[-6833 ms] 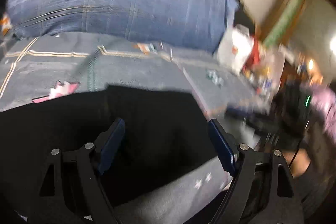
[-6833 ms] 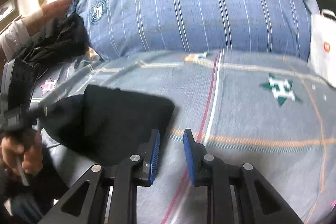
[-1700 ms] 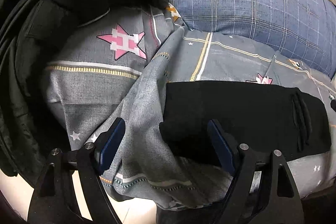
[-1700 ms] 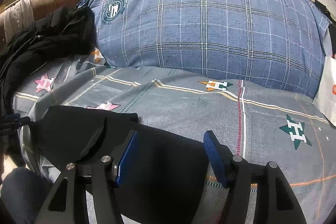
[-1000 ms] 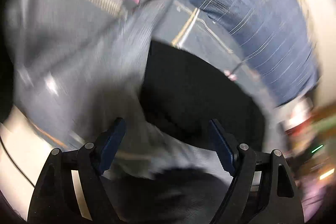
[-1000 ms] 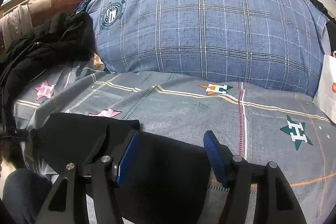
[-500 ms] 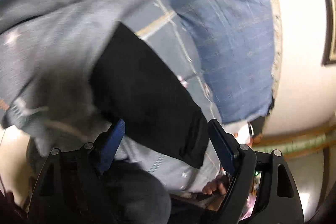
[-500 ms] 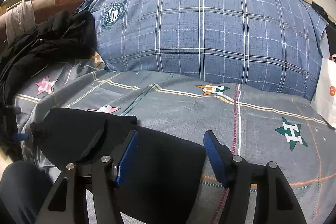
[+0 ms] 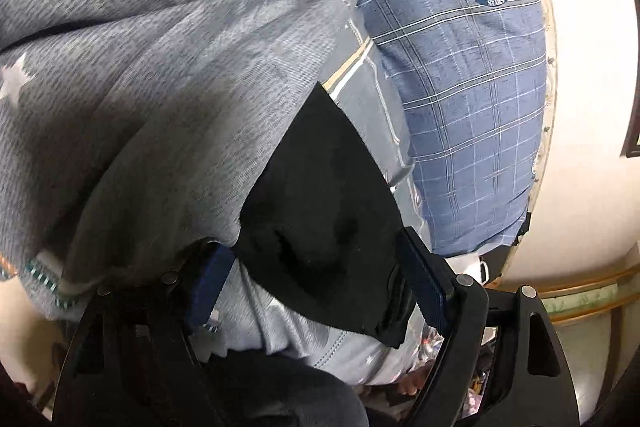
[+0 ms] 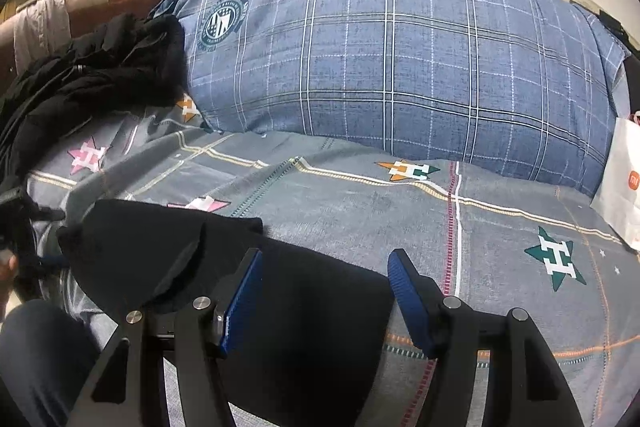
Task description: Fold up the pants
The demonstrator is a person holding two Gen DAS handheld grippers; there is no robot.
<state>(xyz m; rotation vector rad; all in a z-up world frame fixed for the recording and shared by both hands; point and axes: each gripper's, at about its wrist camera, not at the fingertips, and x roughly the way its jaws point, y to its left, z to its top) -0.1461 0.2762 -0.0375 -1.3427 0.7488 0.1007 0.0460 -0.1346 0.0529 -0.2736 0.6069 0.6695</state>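
- The black fabric pants (image 10: 248,291) lie as a folded rectangle near the front edge of the grey star-patterned bedsheet (image 10: 360,211), well short of the blue plaid pillow (image 10: 400,67).
- Left gripper (image 9: 316,287): jaws stand wide, nothing clamped. One end of the pants sits in the gap; contact with the pads cannot be judged.
- Right gripper (image 10: 324,301): jaws stand moderately apart and empty, hovering over the other end of the pants.
- Judged step: take both ends for the next fold, or smooth the bundle.
- Clamp all layers of the pants together, excluding the bedsheet.
- Keep edges aligned.
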